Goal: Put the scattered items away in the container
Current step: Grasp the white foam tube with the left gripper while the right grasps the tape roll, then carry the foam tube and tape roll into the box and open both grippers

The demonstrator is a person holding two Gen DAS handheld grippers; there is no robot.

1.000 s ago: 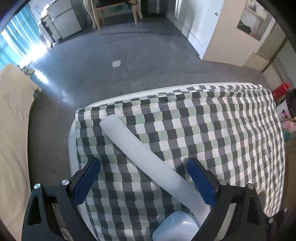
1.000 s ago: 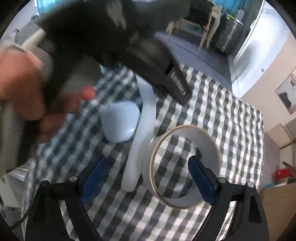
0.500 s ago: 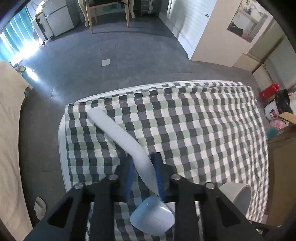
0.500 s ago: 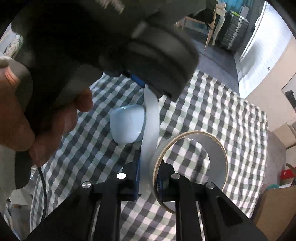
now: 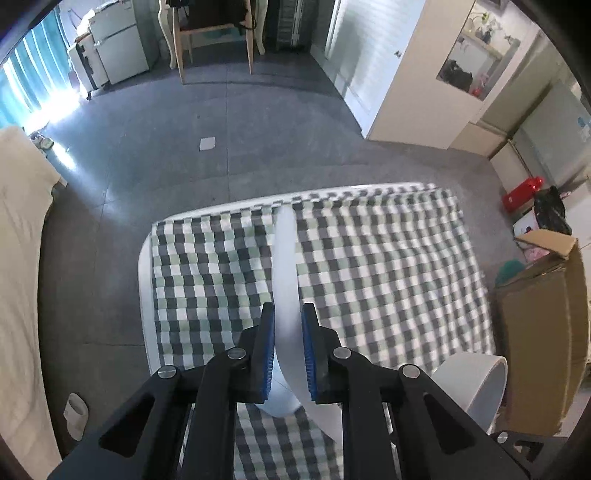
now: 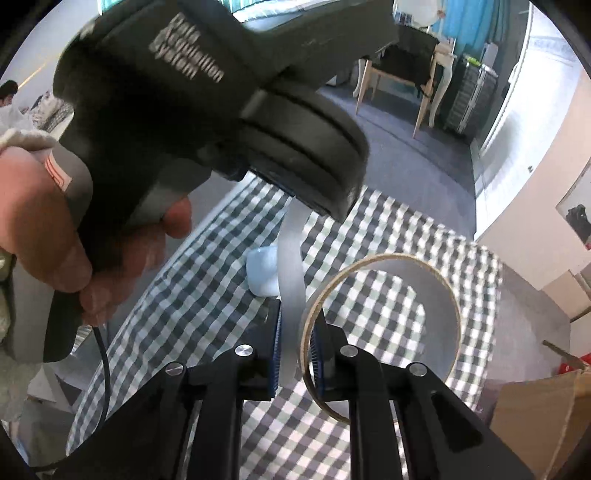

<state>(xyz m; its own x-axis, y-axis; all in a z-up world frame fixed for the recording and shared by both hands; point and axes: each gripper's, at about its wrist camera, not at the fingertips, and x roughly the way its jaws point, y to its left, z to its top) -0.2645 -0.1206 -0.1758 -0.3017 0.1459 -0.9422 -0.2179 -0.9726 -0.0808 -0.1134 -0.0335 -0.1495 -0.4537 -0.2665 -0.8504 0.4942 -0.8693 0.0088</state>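
A white tape strip [image 5: 285,258] runs out between the blue pads of my left gripper [image 5: 288,314]; its jaws are closing and press on the strip, lifted off the checked cloth [image 5: 388,277]. The strip [image 6: 290,266] leads to a wide tape roll [image 6: 406,266]. My right gripper [image 6: 295,314] is shut on the roll's near rim together with the strip's end, and the roll hangs above the cloth. In the left wrist view the roll [image 5: 476,380] shows at lower right. A pale blue case [image 6: 262,273] lies on the cloth under the strip.
An open cardboard box [image 5: 539,332] stands on the floor beside the table's right edge. A hand [image 6: 44,229] holds the left gripper's black body [image 6: 221,110], which fills the upper left of the right wrist view. A wooden chair [image 5: 214,33] stands far off.
Both grippers went from open to shut, the left on the strip, the right on the roll's rim. Both have risen, lifting strip and roll off the cloth.
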